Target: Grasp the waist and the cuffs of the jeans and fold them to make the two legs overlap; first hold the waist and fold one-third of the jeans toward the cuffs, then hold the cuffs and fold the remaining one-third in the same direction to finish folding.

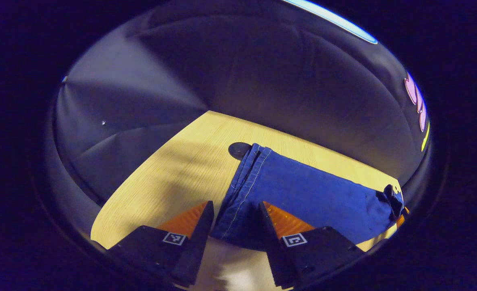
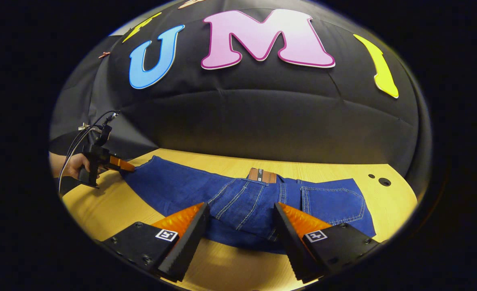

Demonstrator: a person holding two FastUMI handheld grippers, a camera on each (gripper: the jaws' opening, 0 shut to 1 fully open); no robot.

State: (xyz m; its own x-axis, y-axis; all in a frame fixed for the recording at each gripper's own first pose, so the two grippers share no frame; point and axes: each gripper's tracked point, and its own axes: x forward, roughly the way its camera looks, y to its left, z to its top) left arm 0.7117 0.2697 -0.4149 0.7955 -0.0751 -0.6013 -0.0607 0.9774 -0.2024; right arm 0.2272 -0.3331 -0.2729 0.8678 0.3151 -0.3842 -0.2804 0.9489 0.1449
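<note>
Blue jeans (image 2: pixel 206 194) lie flat along the wooden table (image 2: pixel 100 210), with a brown patch (image 2: pixel 262 174) at the far edge and a back pocket (image 2: pixel 335 202) at the right. My right gripper (image 2: pixel 241 220) is open, its fingers low on either side of the near edge of the seat. In the left gripper view the stitched cuff end (image 1: pixel 248 169) points away from me. My left gripper (image 1: pixel 236 216) is open and straddles the near corner of that leg. The right gripper view shows the left gripper (image 2: pixel 100 161) at the cuff, held by a hand (image 2: pixel 66 165).
A dark round hole (image 1: pixel 238 149) sits in the table just beyond the cuff. Two small holes (image 2: pixel 384 182) lie past the pocket end. Bare wood (image 1: pixel 161 182) stretches left of the cuff. Black cloth walls close in behind the table. A cable (image 2: pixel 80 137) loops off the left gripper.
</note>
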